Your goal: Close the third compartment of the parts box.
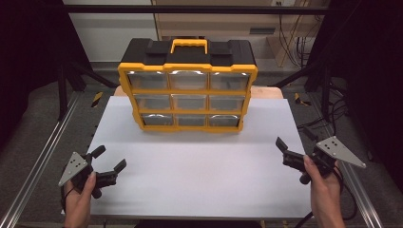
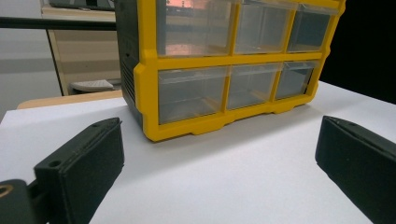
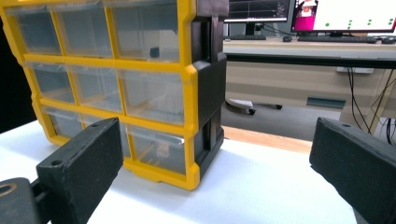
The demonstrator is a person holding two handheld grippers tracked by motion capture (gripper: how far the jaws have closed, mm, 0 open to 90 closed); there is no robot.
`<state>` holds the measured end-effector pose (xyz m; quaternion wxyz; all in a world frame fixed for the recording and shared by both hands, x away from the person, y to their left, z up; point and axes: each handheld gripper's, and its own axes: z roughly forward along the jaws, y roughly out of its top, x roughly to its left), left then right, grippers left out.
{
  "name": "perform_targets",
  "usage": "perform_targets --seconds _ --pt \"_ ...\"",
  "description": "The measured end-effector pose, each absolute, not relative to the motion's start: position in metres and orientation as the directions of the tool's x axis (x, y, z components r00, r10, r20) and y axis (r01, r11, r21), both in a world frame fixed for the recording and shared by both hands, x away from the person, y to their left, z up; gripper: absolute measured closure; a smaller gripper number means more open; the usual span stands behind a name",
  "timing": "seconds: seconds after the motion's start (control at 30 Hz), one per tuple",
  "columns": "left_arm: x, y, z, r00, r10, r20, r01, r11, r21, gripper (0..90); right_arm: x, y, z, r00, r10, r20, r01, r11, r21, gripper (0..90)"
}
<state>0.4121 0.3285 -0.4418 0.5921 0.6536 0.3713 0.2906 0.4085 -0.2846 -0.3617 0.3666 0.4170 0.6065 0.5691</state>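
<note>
High view. I see the yellow-and-black plastic organiser cabinet with nine clear drawers (image 1: 187,90) standing upright at the far middle of the white surface (image 1: 199,166), its drawer fronts facing me and its long axis running left to right. The left claw (image 1: 108,160) sits at the near left corner of the surface, jaws spread and holding nothing; the right claw (image 1: 293,142) sits at the near right edge, likewise spread and empty. The cabinet lies ahead of both and between them, well apart from each; I judge the two about equally far. Both forearms come in low from the near edge, each hand wrapped round its handle, claws pointing forward and slightly inward.

Left gripper view. The cabinet (image 2: 224,70) lies ahead and slightly to the right of the jaws' axis, its left corner nearest; the jaws stand wide apart over the bare surface (image 2: 224,186).

Right gripper view. The cabinet (image 3: 116,79) lies ahead and to the left, its black right side wall turned toward me; the jaws stand wide apart. A small dark item shows inside one upper drawer; what it is I cannot tell.
</note>
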Motion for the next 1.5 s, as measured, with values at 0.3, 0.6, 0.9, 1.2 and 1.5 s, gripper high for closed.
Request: perform_targets --seconds 0.3,0.6,0.9,1.2,1.5 --pt "0.413 0.327 -0.441 0.562 0.826 -0.046 0.139 -0.040 0.989 0.9 0.405 -0.285 -0.374 -0.392 0.920 0.027 0.100 0.014 0.995 3.5" --pt "0.412 0.326 -0.441 0.573 0.818 -0.052 0.140 -0.036 0.989 0.9 0.402 -0.283 -0.385 -0.399 0.916 0.038 0.120 0.011 0.993 3.5" --pt "0.412 0.323 -0.441 0.580 0.813 -0.051 0.139 -0.037 0.990 1.0 0.403 -0.283 -0.401 -0.394 0.917 0.055 0.142 0.001 0.990 3.5" --pt "0.412 0.323 -0.441 0.586 0.808 -0.058 0.139 -0.029 0.990 1.0 0.403 -0.281 -0.411 -0.393 0.918 0.061 0.154 0.000 0.988 3.7" --pt "0.412 0.321 -0.441 0.592 0.804 -0.053 0.139 -0.038 0.990 1.0 0.405 -0.273 -0.420 -0.420 0.905 0.061 0.166 0.011 0.986 3.7"
